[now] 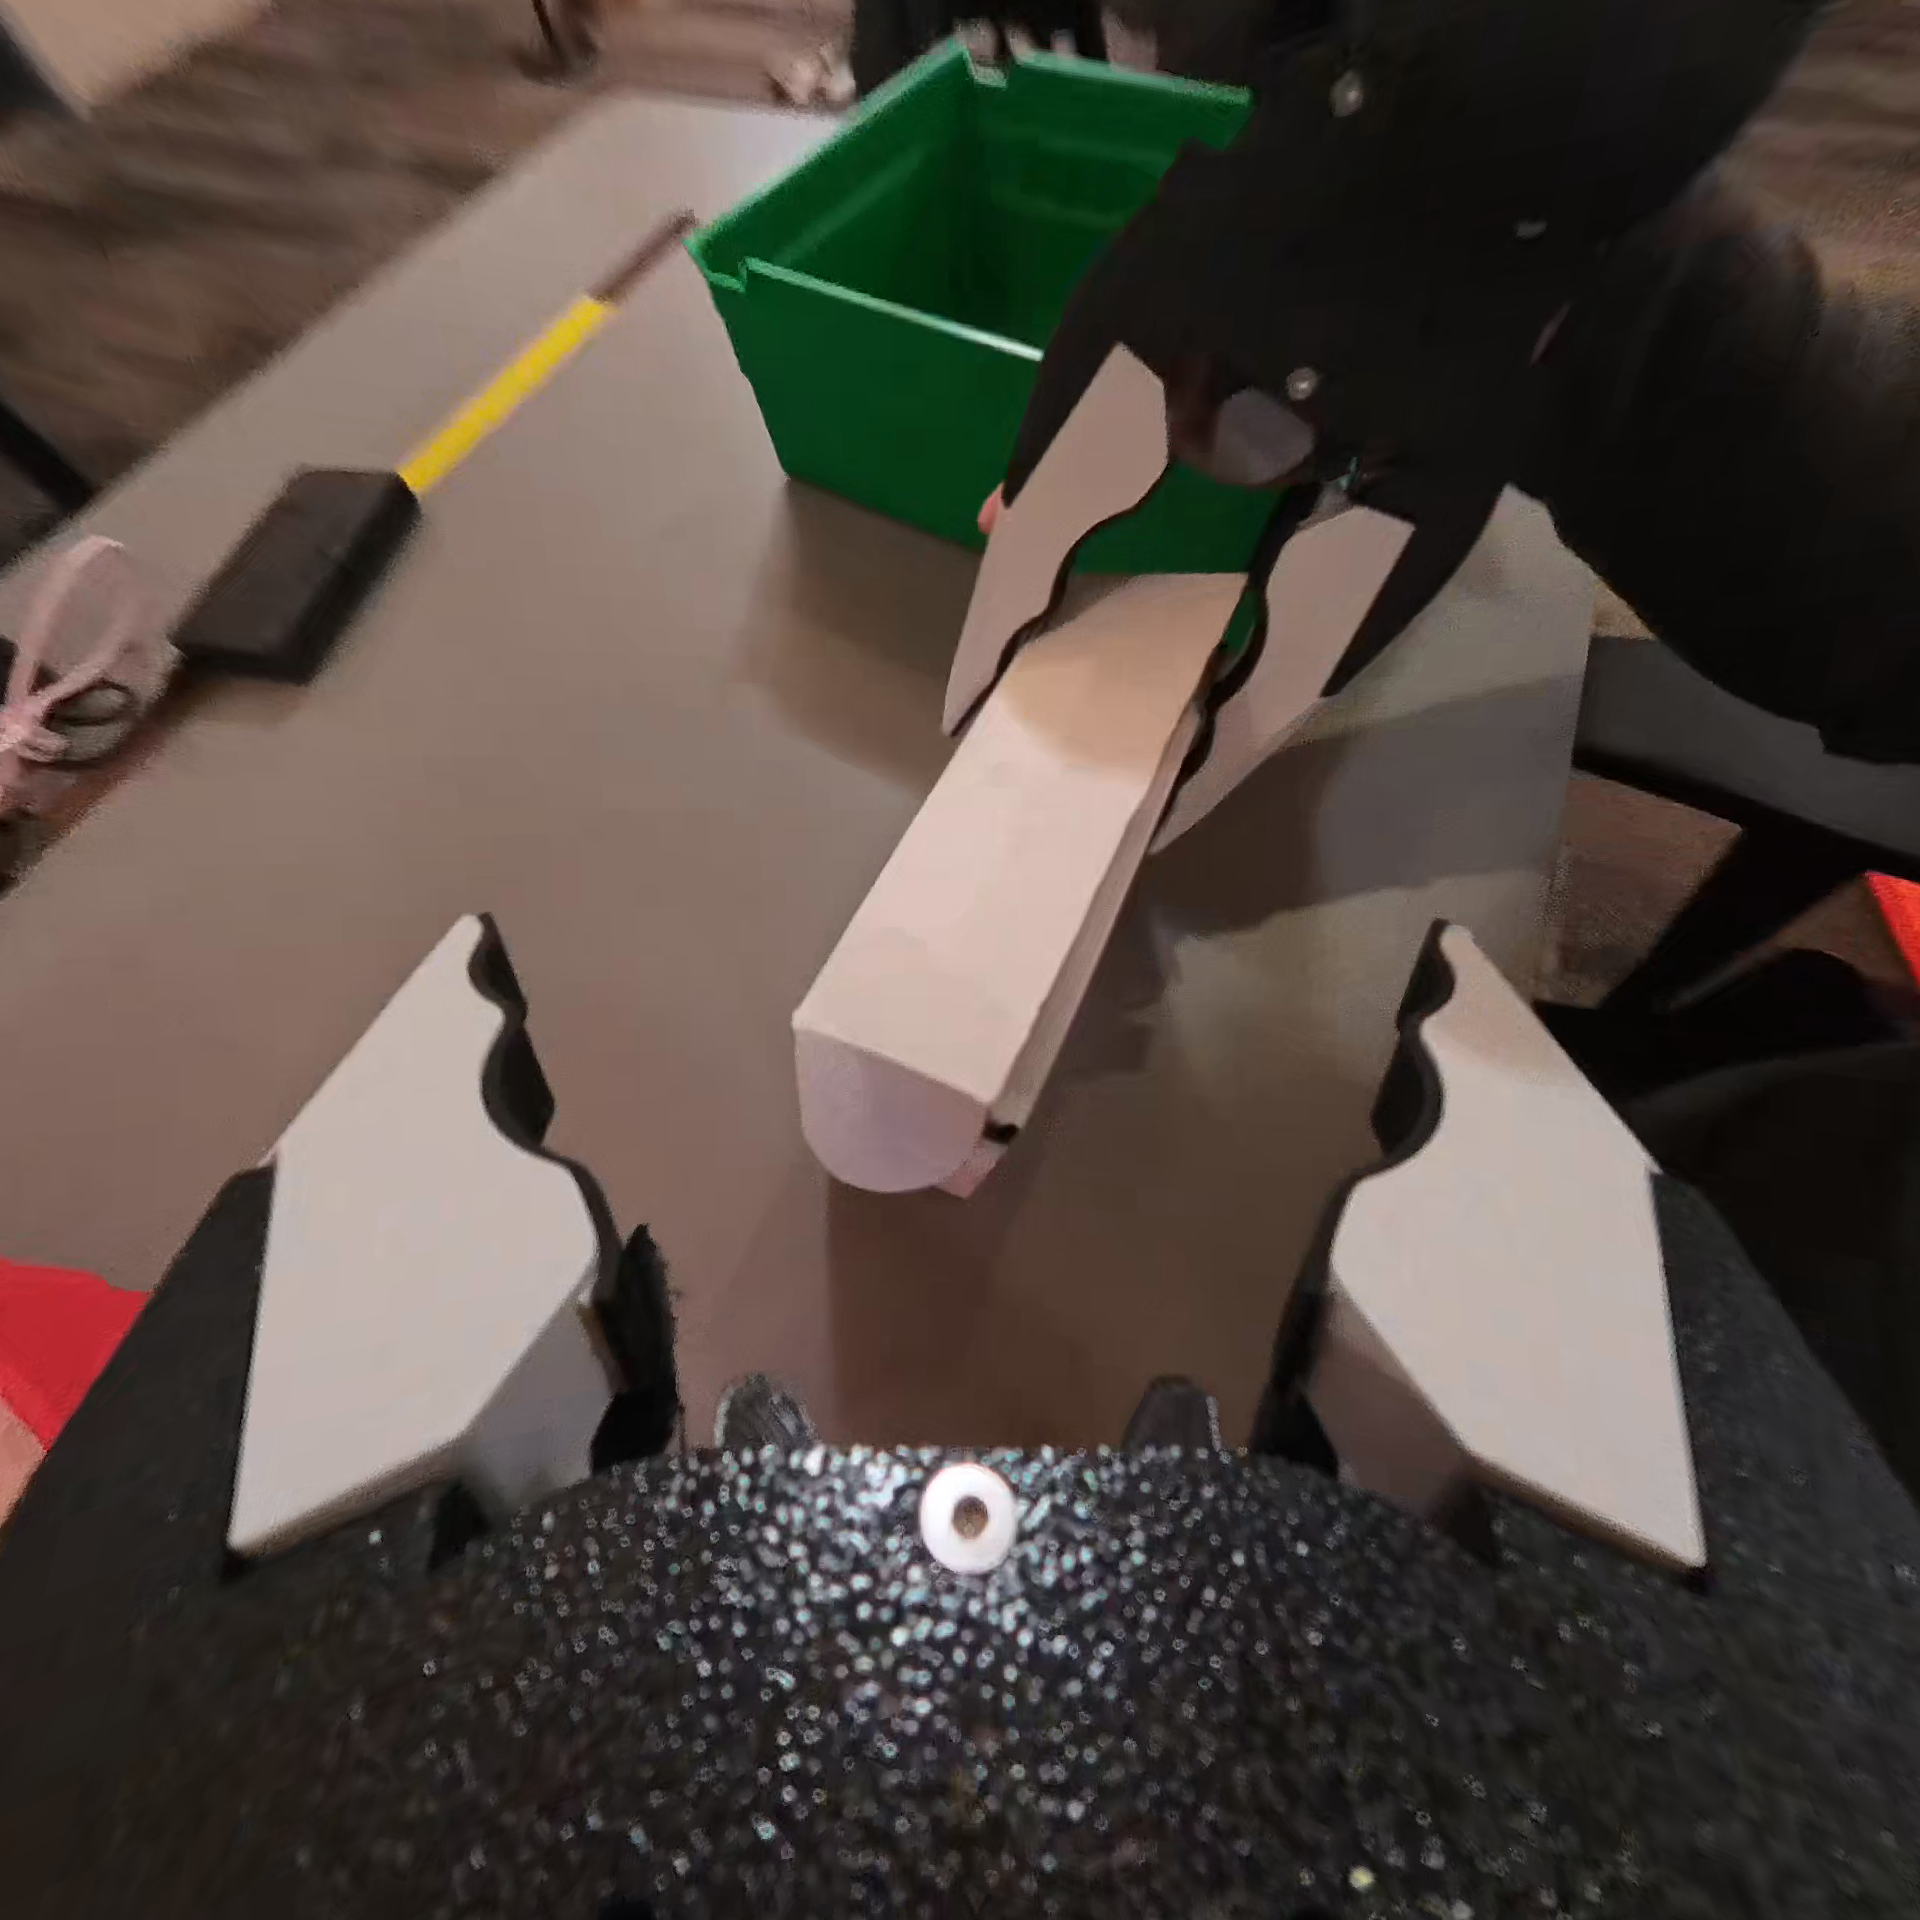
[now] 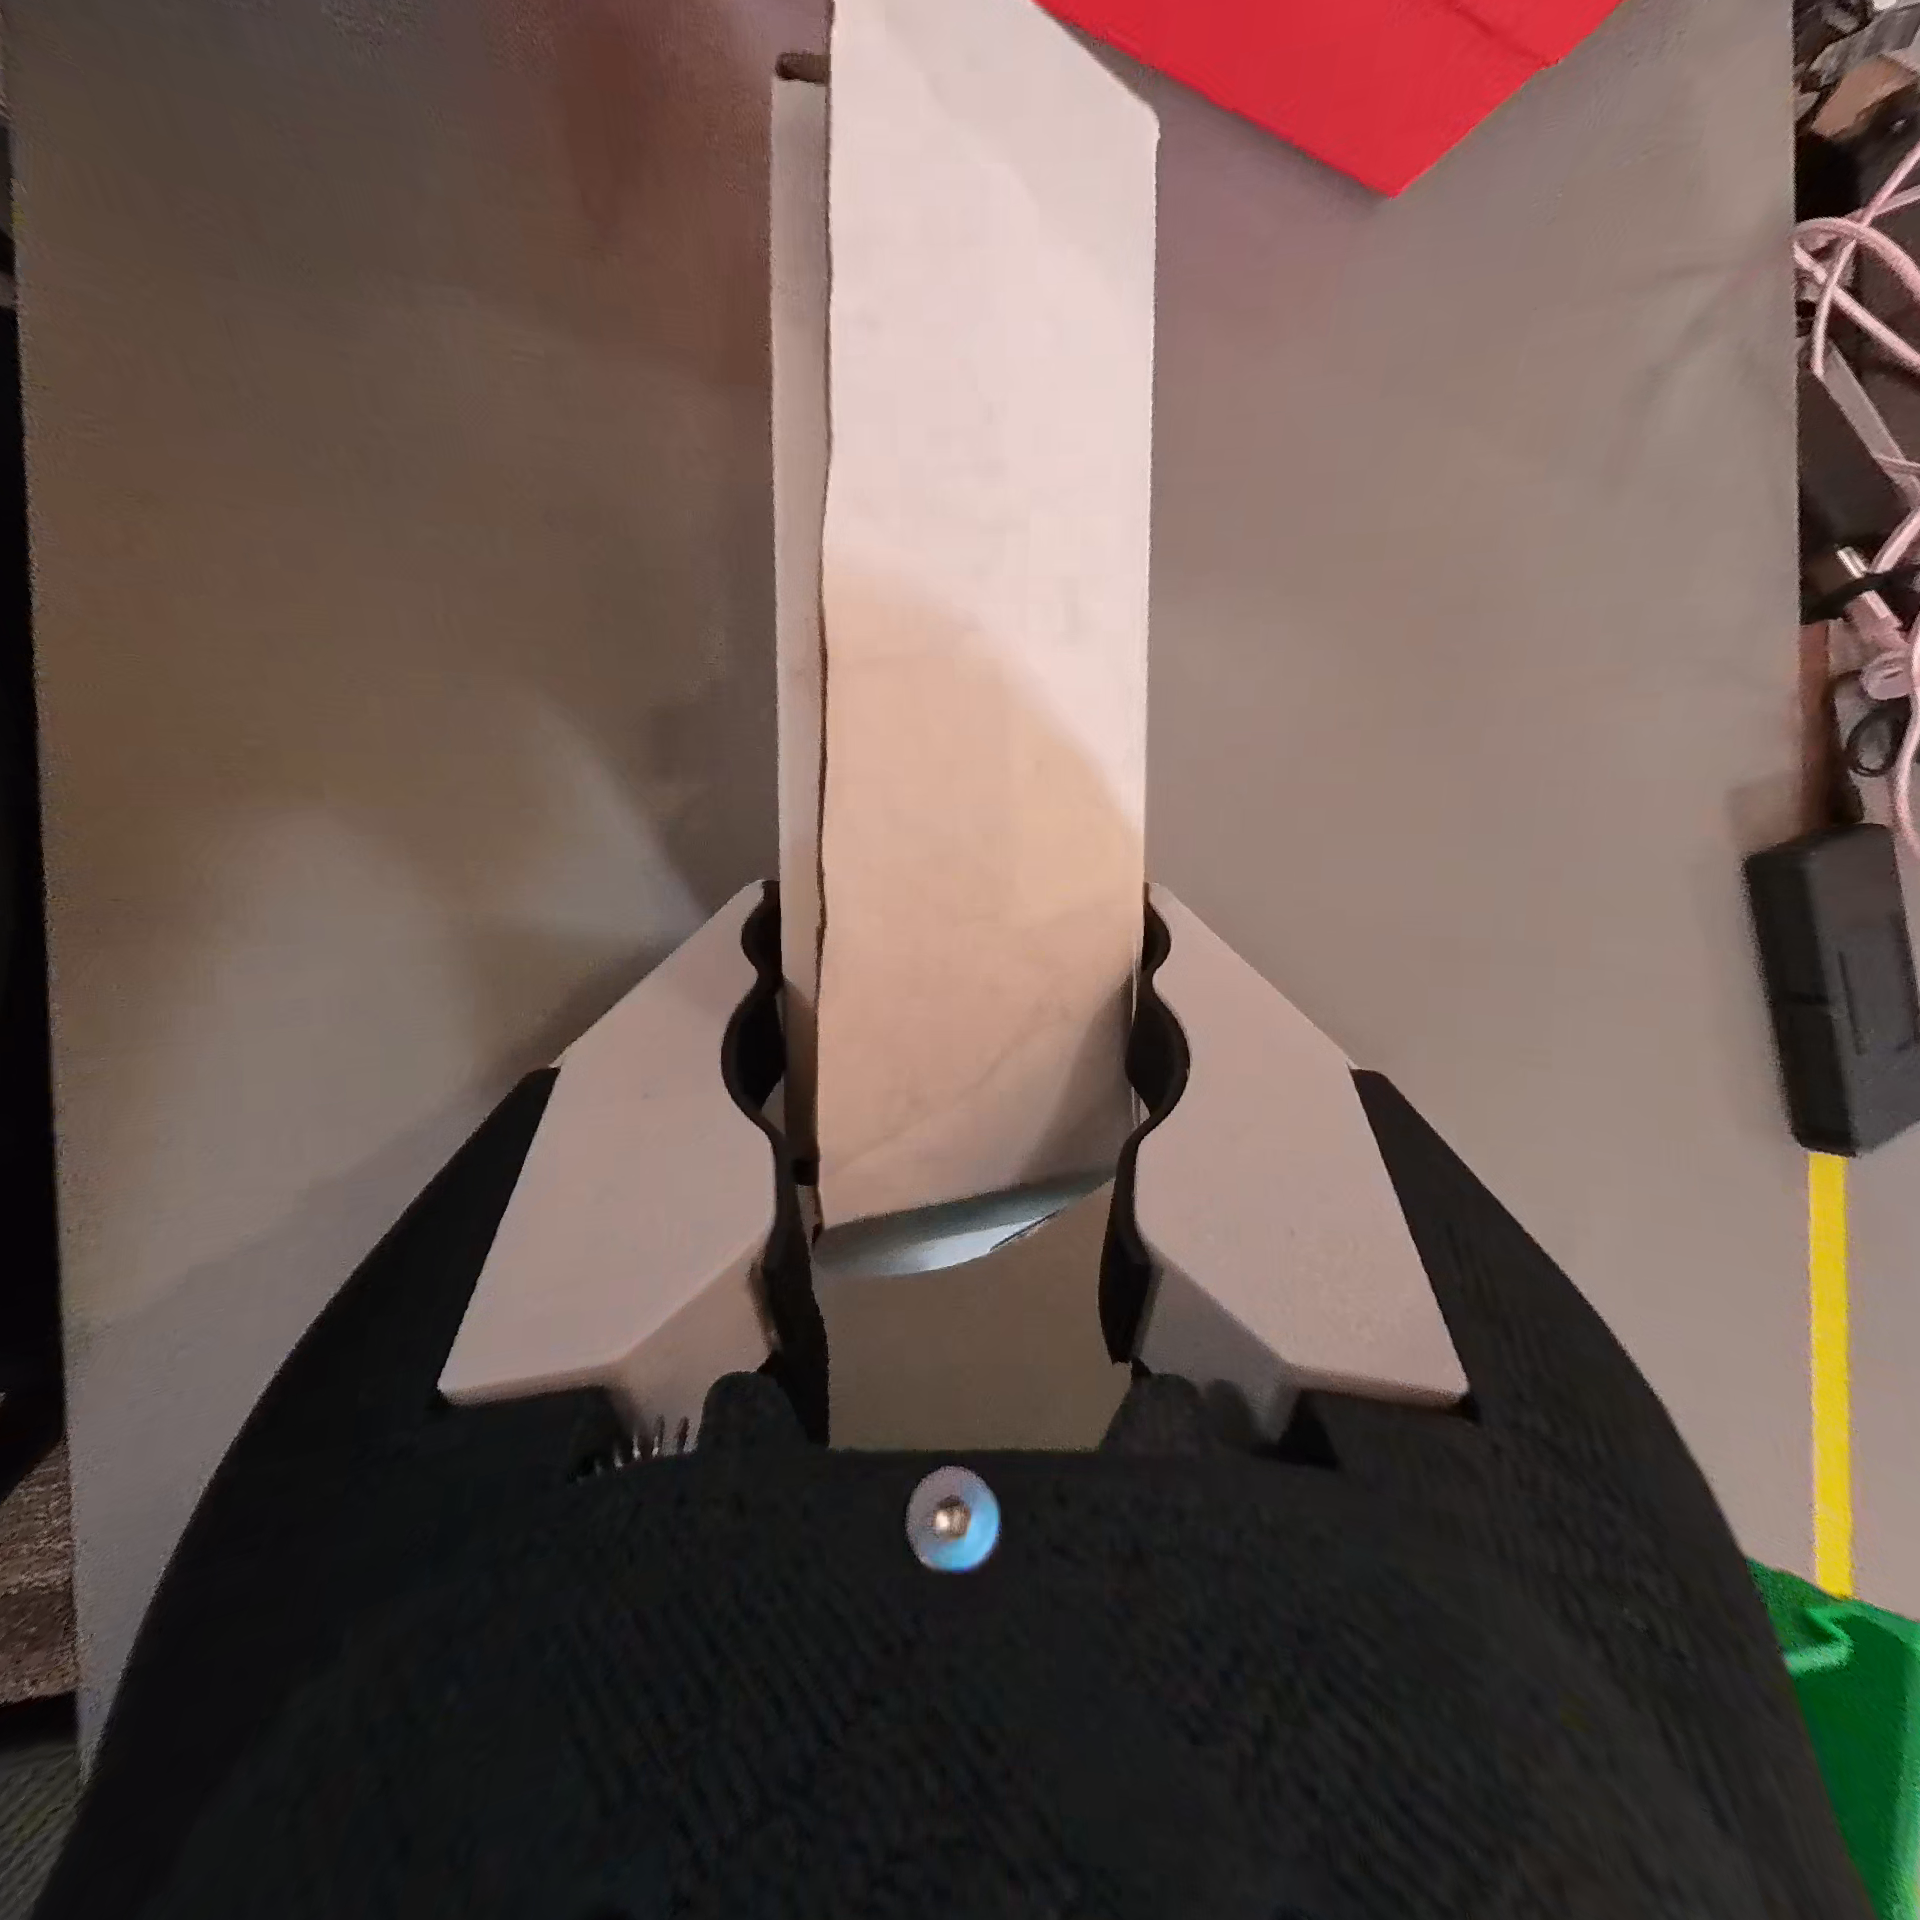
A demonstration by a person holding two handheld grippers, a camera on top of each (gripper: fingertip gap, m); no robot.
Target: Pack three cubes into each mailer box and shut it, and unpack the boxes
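Observation:
A long white mailer box (image 1: pixel 997 883), closed, lies lengthwise between my two grippers over the grey table (image 1: pixel 582 790). My right gripper (image 2: pixel 958 904) is shut on its far end, with both pads pressed against its sides; it also shows in the left wrist view (image 1: pixel 1122 644). The box (image 2: pixel 987 520) stretches away from it. My left gripper (image 1: pixel 961 930) is wide open and empty. Its fingers (image 1: pixel 436 1195) stand well apart on either side of the box's near end and do not touch it. No cubes are in view.
A green bin (image 1: pixel 935 312) stands behind the right gripper; its corner also shows in the right wrist view (image 2: pixel 1849 1704). A black block (image 1: pixel 291 571), yellow tape (image 1: pixel 509 384) and cables (image 1: pixel 73 644) lie along the table's left edge. A red sheet (image 2: pixel 1330 73) lies beyond the box. About 12 centimetres separates my left fingertips from my right. From the right gripper's tips to the black block (image 1: pixel 291 571) is close to 35 centimetres. Seen from the right wrist view (image 2: pixel 1852 965) as well.

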